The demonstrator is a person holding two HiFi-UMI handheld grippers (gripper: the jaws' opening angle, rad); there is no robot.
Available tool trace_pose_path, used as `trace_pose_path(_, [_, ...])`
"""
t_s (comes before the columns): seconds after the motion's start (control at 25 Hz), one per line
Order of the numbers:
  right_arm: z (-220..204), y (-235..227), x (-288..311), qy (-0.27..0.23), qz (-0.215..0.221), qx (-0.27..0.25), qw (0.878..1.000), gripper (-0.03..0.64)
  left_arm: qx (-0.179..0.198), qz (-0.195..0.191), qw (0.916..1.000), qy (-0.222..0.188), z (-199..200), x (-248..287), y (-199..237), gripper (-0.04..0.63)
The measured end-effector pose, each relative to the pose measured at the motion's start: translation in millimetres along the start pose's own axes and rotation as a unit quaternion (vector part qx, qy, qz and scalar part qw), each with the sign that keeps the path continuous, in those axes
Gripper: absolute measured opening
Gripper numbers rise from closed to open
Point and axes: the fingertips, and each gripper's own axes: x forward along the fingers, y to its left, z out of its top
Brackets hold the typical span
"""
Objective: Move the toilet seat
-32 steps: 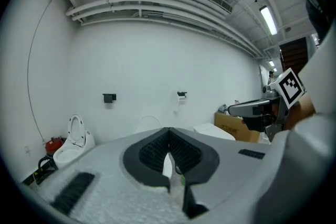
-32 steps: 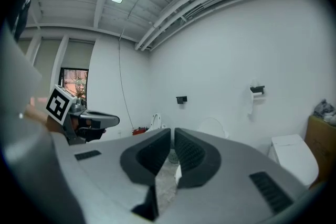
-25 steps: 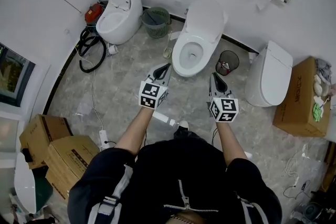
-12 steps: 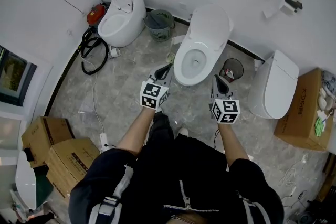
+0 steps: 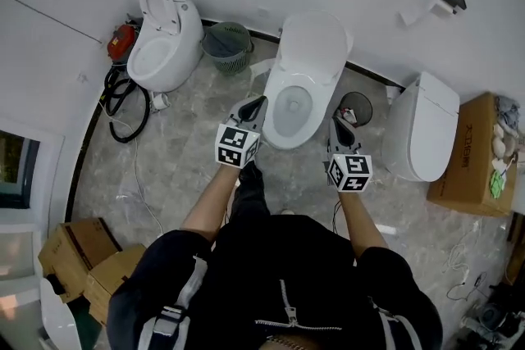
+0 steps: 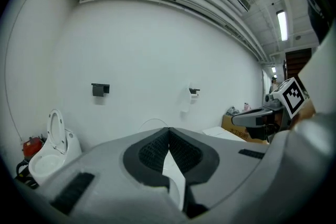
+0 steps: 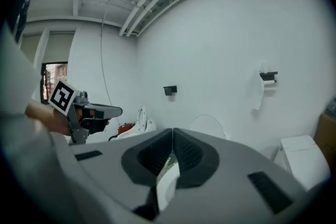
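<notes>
left hand-held gripper and right hand-held gripper, both closed empty, flank toilet seat edges.

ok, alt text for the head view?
Seen from above, a person holds the left gripper and right gripper, both shut and empty, either side of the front of a white toilet with its lid up. Another open toilet, a green basket, a black bin and a closed toilet line the wall.
</notes>
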Motion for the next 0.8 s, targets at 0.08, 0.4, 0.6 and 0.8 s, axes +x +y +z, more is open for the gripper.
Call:
trace_pose_path(0.08, [2.3,-2.8,22.1,0.004,-0.019,0.007,1.000,-0.005,0.001,-0.018,0.9998,0.006,-0.5,22.0,20.8,0.002])
trace_pose_path(0.4, [36.4,-10.6,111.9,0.001,-0.079,0.012,0.997,-0.003,0.030,-0.089,0.9955,0.017,19.0,99.2,97.1,0.002])
trace_pose_path(0.6, [55.2,-17.6,146.5,-0.009,-0.116,0.015,0.993,0.006,0.039,-0.126,0.9911,0.018,26.8,130.9,124.2,0.003])
trace_pose_path(0.8, [55.8,-38.4,156.3,-0.007,-0.140,0.024,0.990,0.017,0.041,-0.146,0.9881,0.028,21.0,158.2,126.0,0.002])
